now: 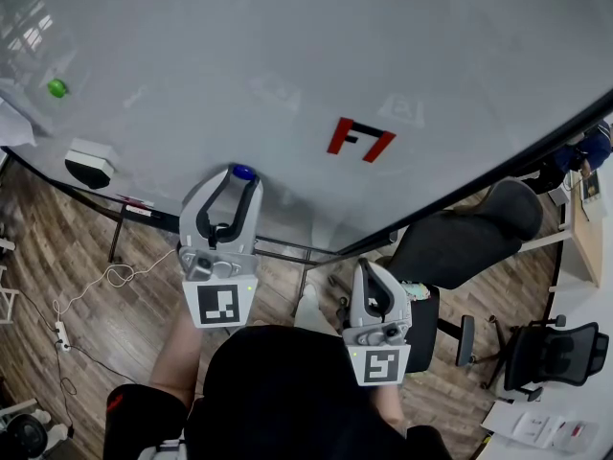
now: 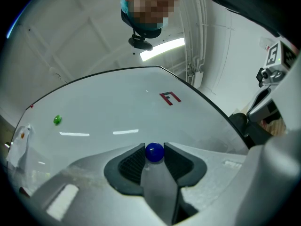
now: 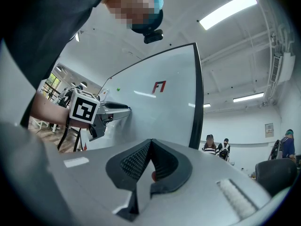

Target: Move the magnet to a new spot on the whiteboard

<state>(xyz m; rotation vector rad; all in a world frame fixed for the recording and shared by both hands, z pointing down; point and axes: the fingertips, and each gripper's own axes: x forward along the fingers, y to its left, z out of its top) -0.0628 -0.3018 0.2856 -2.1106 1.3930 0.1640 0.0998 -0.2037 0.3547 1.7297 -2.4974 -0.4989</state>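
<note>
left gripper (image 2: pixel 154 150): fingers pinching blue magnet (image 2: pixel 154 153) between their tips
blue magnet: against whiteboard (image 1: pixel 287 65), near its lower edge, down-left of red F mark (image 1: pixel 361 140)
right gripper (image 3: pixel 149 147): fingers pressed together, off the whiteboard

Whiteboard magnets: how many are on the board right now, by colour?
blue magnet: 1
green magnet: 1
Total: 2
</note>
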